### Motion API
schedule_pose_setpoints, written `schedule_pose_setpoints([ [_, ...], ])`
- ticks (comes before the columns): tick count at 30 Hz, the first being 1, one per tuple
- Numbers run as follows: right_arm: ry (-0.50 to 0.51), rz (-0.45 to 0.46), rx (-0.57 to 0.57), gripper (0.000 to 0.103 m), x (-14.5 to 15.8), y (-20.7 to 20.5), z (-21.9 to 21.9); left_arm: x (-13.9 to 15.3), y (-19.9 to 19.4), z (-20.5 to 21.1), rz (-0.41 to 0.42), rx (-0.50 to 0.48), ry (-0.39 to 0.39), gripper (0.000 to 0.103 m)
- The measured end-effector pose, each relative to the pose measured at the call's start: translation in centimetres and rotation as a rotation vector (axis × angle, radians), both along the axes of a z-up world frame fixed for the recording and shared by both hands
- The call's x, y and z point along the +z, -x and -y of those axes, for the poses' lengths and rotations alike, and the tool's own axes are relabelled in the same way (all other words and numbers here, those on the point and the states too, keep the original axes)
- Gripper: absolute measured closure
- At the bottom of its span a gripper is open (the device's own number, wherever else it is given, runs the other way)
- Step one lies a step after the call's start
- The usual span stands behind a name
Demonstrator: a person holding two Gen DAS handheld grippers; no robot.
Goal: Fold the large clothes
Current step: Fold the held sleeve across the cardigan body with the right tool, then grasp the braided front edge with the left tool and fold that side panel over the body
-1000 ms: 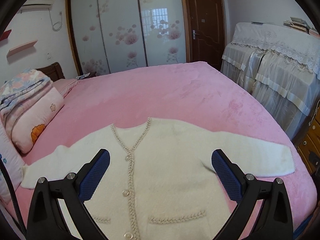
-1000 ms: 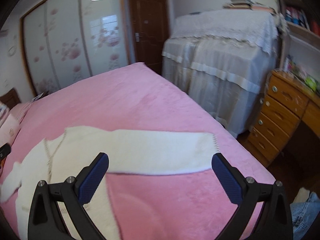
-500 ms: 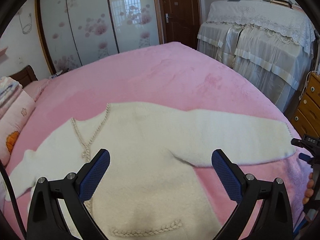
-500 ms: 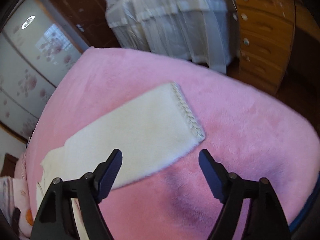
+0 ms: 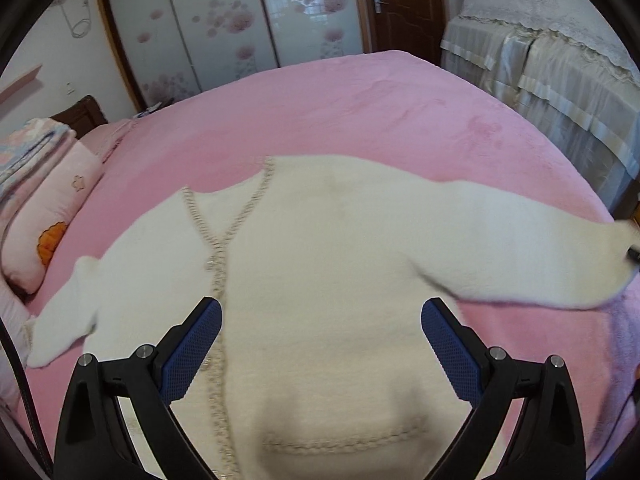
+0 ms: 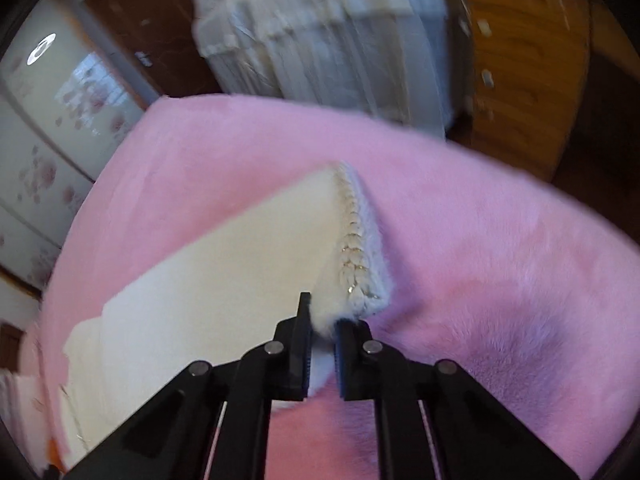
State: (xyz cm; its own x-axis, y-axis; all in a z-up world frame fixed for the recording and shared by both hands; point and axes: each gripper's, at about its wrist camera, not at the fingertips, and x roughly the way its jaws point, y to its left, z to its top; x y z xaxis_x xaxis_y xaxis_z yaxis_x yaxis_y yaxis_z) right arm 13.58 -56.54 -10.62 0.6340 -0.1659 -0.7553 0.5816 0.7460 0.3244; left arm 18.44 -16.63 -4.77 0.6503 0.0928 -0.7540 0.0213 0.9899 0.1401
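Fluffy knit cardigan (image 5: 320, 288), plush pink blanket (image 5: 360, 112)

Cardigan (image 5: 320, 280) hem cut off below; dresser (image 6: 528, 60) blurred

Right gripper (image 6: 322, 330) pinched on the cream cardigan (image 6: 224, 280) sleeve's braided cuff (image 6: 354, 240); pink bedspread (image 6: 500, 260) beneath

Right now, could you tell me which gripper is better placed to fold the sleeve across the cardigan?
The right gripper: it is shut on the sleeve cuff. The left gripper hangs open above the cardigan body.
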Motion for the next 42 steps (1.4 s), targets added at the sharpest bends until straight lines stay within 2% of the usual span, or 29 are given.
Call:
schedule_pose_setpoints([
  [3,0.134,0.105,0.131,0.094,5.4,-0.9,-6.0,0.2,0.2,-3.3,-0.004,0.038,0.063,0.003],
  [5,0.181,0.165,0.233,0.094,8.1,-1.7,-10.2,0.1,0.2,-5.6,-0.023,0.065,0.106,0.003],
  [9,0.232,0.217,0.446,0.094,10.7,-4.4,-19.5,-0.4,0.1,-9.5,-0.031,0.125,0.110,0.003],
  [13,0.262,0.182,0.662,0.094,8.9,-6.7,-28.7,-0.8,0.0,-12.7,-0.016,0.133,0.150,0.003],
  [15,0.260,0.152,0.763,0.094,6.9,-7.0,-32.7,-1.3,-0.2,-14.0,-0.021,0.119,0.189,0.003],
  [17,0.238,0.099,0.861,0.089,4.5,-7.3,-35.8,-2.1,-0.6,-14.5,-0.045,0.102,0.231,0.003],
  [18,0.226,0.056,0.893,0.084,3.2,-7.6,-36.2,-2.6,-0.9,-14.8,-0.062,0.092,0.254,0.003],
  [20,0.199,-0.013,0.942,0.080,1.1,-7.5,-37.1,-3.6,-1.5,-15.0,-0.104,0.070,0.301,0.003],
  [22,0.195,-0.033,0.944,0.075,0.5,-6.7,-36.7,-4.5,-2.2,-14.9,-0.134,0.031,0.356,0.003],
  [24,0.188,-0.026,0.927,0.062,0.6,-5.5,-35.6,-5.3,-2.8,-14.5,-0.157,-0.011,0.413,0.004],
  [25,0.184,-0.018,0.914,0.060,0.8,-5.2,-34.5,-5.6,-3.1,-14.1,-0.165,-0.038,0.448,0.008],
  [29,0.155,-0.005,0.856,0.060,0.9,-2.7,-30.9,-8.3,-5.5,-12.1,-0.262,-0.130,0.625,0.033],
  [31,0.122,0.003,0.823,0.060,0.8,-1.8,-29.0,-10.1,-6.9,-11.0,-0.332,-0.137,0.712,0.035],
  [34,0.076,0.008,0.772,0.060,0.1,-0.5,-27.0,-12.2,-8.2,-9.7,-0.387,-0.128,0.777,0.035],
  [39,0.033,-0.019,0.729,0.060,-2.0,0.6,-25.2,-14.4,-9.2,-7.9,-0.394,-0.116,0.854,0.039],
  [41,0.015,-0.039,0.725,0.060,-2.9,0.8,-25.0,-14.9,-9.6,-6.8,-0.416,-0.126,0.887,0.056],
  [42,0.009,-0.043,0.723,0.060,-3.2,0.8,-24.9,-15.0,-9.8,-6.2,-0.425,-0.127,0.877,0.063],
])
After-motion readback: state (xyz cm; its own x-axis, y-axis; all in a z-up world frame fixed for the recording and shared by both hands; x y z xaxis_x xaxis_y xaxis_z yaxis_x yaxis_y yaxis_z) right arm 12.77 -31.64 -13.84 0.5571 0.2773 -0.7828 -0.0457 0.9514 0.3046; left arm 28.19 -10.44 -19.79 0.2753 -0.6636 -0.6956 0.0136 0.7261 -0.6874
